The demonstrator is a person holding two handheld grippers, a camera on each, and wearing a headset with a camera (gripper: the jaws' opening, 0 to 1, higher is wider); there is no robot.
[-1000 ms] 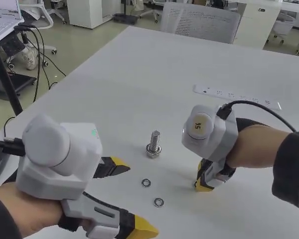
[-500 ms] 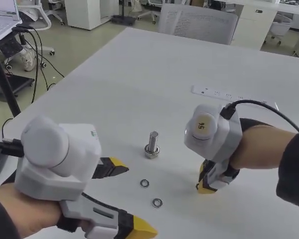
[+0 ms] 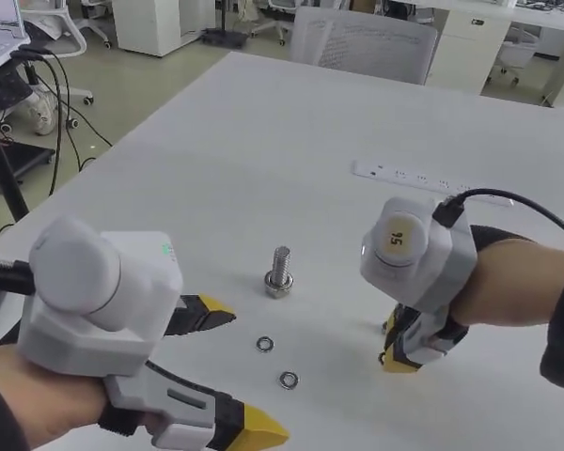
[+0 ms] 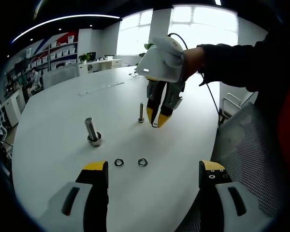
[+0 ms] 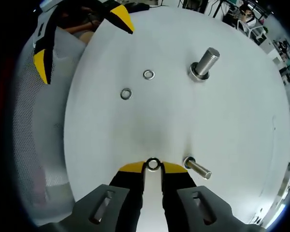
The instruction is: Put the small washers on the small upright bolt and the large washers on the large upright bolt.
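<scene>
Washers lie in two places: one small washer (image 5: 153, 164) is pinched flat between the yellow tips of the right gripper (image 5: 153, 167), whose jaws are pressed in on its rim, and two loose washers (image 3: 264, 344) (image 3: 289, 380) rest on the white table (image 3: 263, 141), near each other but apart. In the right gripper view the held washer sits low over the tabletop, just beside the small upright bolt (image 5: 197, 167), not yet over its top. The left gripper view shows the same bolt (image 4: 141, 112) standing just behind the right gripper (image 4: 157, 118), which points steeply down with a hand behind it. The large upright bolt (image 3: 279, 272) stands toward the middle of the table with a wider metal collar at its foot, beyond the two loose washers and well apart from the small bolt. The left gripper (image 4: 153, 166) hovers at the near edge with its jaws spread wide, holding nothing, the loose washers (image 4: 119, 162) (image 4: 142, 162) lying just ahead of its tips. The only readable writing is a round yellowish sticker (image 3: 396, 240) on the right gripper's housing, whose tilted digits look like 56, though I cannot be sure. A white power strip (image 3: 423, 178) lies farther back on the table, its markings too small to read, and a grey mesh chair (image 3: 367, 42) stands at the far edge.
</scene>
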